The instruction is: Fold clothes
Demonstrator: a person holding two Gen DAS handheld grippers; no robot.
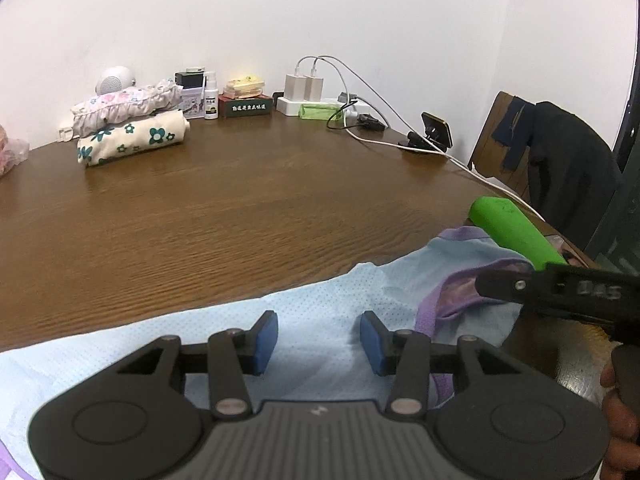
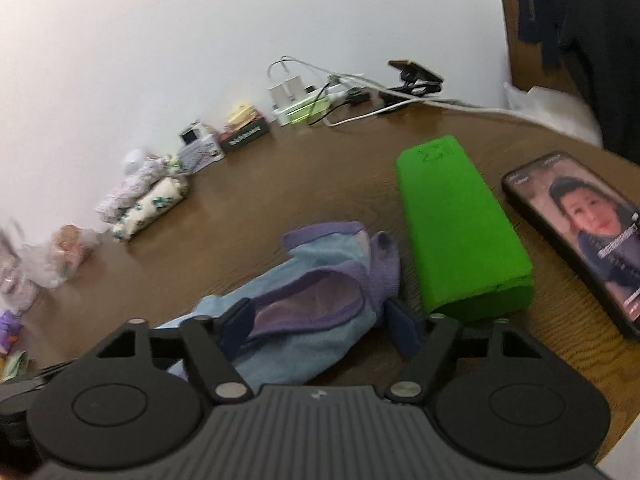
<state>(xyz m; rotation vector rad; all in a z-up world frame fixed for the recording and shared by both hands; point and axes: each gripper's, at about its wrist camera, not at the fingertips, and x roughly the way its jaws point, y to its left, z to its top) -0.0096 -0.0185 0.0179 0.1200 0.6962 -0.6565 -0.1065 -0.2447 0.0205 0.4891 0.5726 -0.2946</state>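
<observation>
A light blue garment (image 1: 224,320) with purple trim (image 1: 452,292) lies spread on the brown wooden table (image 1: 240,208), near its front edge. My left gripper (image 1: 319,338) hovers open over the blue cloth, with nothing between its blue pads (image 1: 266,340). In the right wrist view the same garment (image 2: 320,264) lies bunched, its purple-edged opening facing up. There my right gripper (image 2: 320,326) stands open, one finger on each side of the bunched cloth. Its black body (image 1: 552,292) enters the left wrist view from the right, over the purple trim.
A green block (image 2: 460,232) lies just right of the garment, with a lit phone (image 2: 580,232) beyond it. Folded floral clothes (image 1: 132,128) are stacked at the back left. Chargers and cables (image 1: 312,92) line the wall. A chair with dark clothing (image 1: 560,160) stands at the right.
</observation>
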